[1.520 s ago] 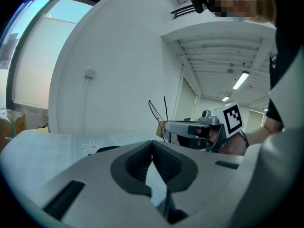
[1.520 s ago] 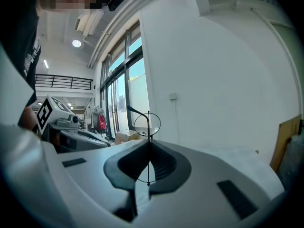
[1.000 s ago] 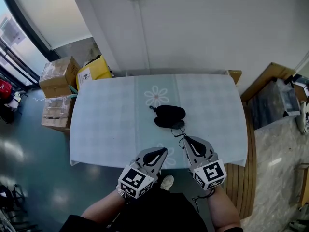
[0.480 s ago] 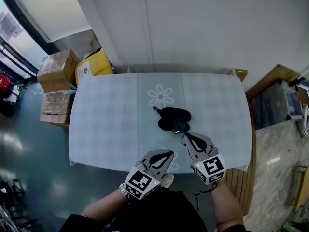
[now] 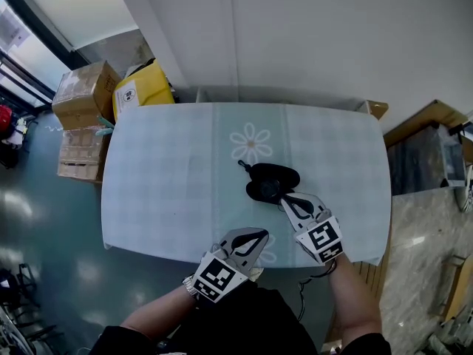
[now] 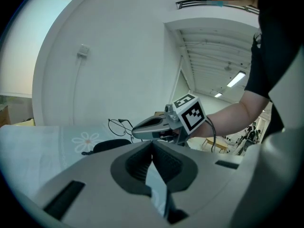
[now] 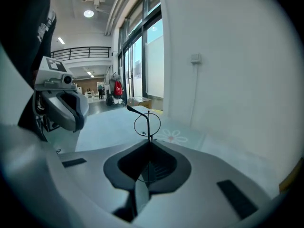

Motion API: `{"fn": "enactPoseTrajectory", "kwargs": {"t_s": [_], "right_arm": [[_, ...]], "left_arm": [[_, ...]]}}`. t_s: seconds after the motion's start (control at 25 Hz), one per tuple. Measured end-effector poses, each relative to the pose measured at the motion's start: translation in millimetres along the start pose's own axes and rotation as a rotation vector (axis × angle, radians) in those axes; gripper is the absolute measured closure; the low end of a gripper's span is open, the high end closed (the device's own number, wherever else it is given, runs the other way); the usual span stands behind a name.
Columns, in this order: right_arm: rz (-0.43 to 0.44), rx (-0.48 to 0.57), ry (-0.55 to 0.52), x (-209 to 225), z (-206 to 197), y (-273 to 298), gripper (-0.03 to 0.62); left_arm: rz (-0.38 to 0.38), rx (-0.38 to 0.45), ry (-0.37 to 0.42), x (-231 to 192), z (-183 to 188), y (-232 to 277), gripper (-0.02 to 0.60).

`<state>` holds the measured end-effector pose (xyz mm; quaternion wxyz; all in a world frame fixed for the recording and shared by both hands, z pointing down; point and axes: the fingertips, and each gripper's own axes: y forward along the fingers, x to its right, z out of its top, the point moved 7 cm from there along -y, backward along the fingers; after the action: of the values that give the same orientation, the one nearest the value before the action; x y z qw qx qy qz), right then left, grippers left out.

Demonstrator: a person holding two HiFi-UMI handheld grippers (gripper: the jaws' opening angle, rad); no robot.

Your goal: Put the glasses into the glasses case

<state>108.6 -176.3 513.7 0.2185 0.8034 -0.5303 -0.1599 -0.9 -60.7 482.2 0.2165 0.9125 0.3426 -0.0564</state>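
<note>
Clamping the glasses [image 7: 147, 124] by a thin part of the wire frame, the right tongs [image 5: 284, 199] were shut on them, with one round lens standing upright just past the tips. The glasses sat at the near right edge of the black glasses case [image 5: 272, 180], which lay mid-surface [image 5: 162, 168], just near of a flower print [image 5: 250, 143]. Contact between glasses and case could not be told. The left tongs [image 5: 261, 234] were pressed together on nothing at the surface's near edge, left of the right tongs, apart from the case.
</note>
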Motion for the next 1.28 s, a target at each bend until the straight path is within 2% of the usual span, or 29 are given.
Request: {"fn": "enactPoseTrajectory", "kwargs": {"t_s": [0.36, 0.6, 1.04, 1.28], "right_arm": [[0.154, -0.208, -0.168, 24, -22, 55, 0.568], [0.218, -0.346, -0.251, 31, -41, 79, 0.566], [0.319, -0.464, -0.313, 33, -57, 97, 0.566], [0.367, -0.496, -0.324, 29, -60, 100, 0.566]], "left_arm": [[-0.001, -0.022, -0.035, -21, -10, 6, 0.555], [0.005, -0.026, -0.054, -36, -11, 10, 0.555], [0.013, -0.036, -0.089, -48, -13, 14, 0.555], [0.019, -0.034, -0.097, -50, -11, 17, 0.555]]}}
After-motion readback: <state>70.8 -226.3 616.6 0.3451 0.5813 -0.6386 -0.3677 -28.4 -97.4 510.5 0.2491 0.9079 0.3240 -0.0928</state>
